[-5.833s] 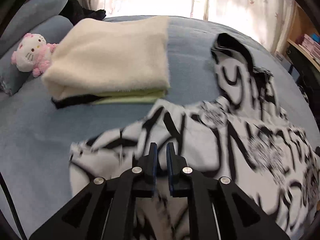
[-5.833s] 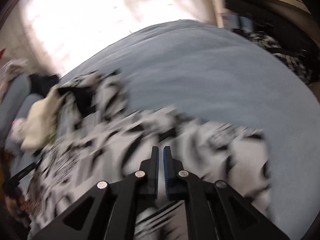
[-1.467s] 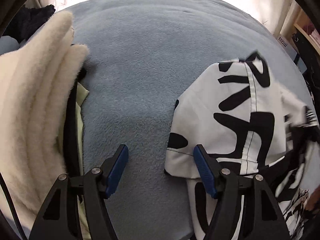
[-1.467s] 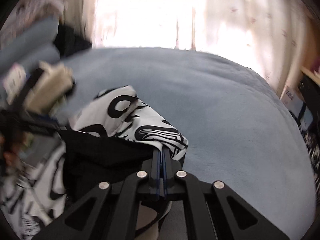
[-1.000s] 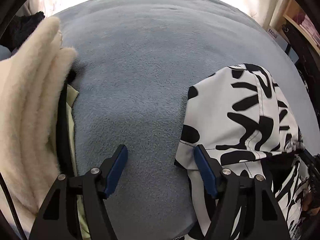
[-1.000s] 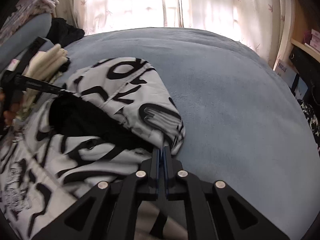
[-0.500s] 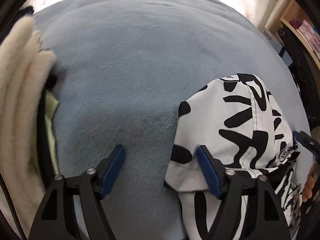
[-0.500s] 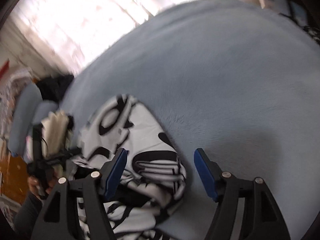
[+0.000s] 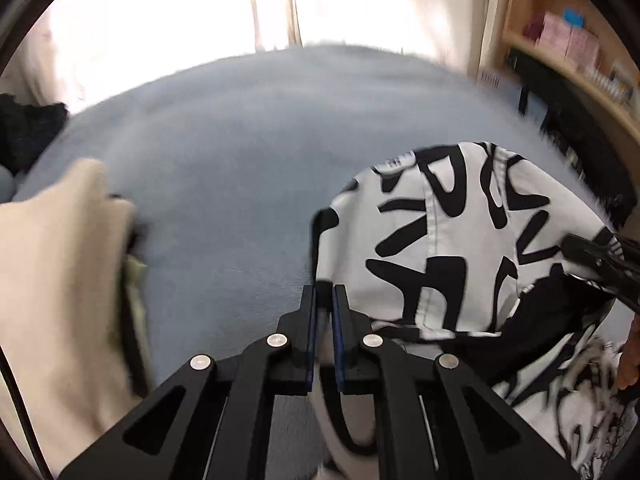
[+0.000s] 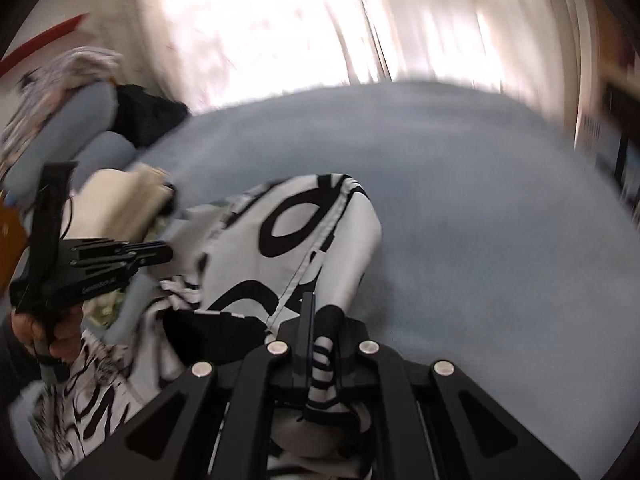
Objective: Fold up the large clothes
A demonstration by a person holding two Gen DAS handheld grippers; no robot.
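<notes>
Through the left wrist camera, my left gripper (image 9: 324,300) had just been closing, and its jaws stood all but together on the near left edge of the black-and-white printed hoodie (image 9: 452,240). A thin fold of pale cloth ran down between the blue pads (image 9: 339,336), so I took it for a pinch on the hem of the hood. The hood lay ahead and to the right of those jaws on the blue blanket (image 9: 240,160), its seam running away from me. The right gripper (image 9: 592,256) came in from the far right edge, gripping the hood's other side, so the cloth spanned between the two. The stack of folded clothes (image 9: 60,280) at the left was badly smeared, and the hoodie's body was cut off by the frame.

Through the right wrist camera, my right gripper (image 10: 320,312) had also just been closing, and a striped bunch of the hoodie (image 10: 296,240) was squeezed between its jaws. The hood rose ahead and to the left of them. The left gripper (image 10: 160,254), held in a hand (image 10: 44,332), sat well off to the left beside the folded stack (image 10: 120,204). The blur hid exactly where that gripper met the cloth, and the lower garment was hidden under my own rig.
</notes>
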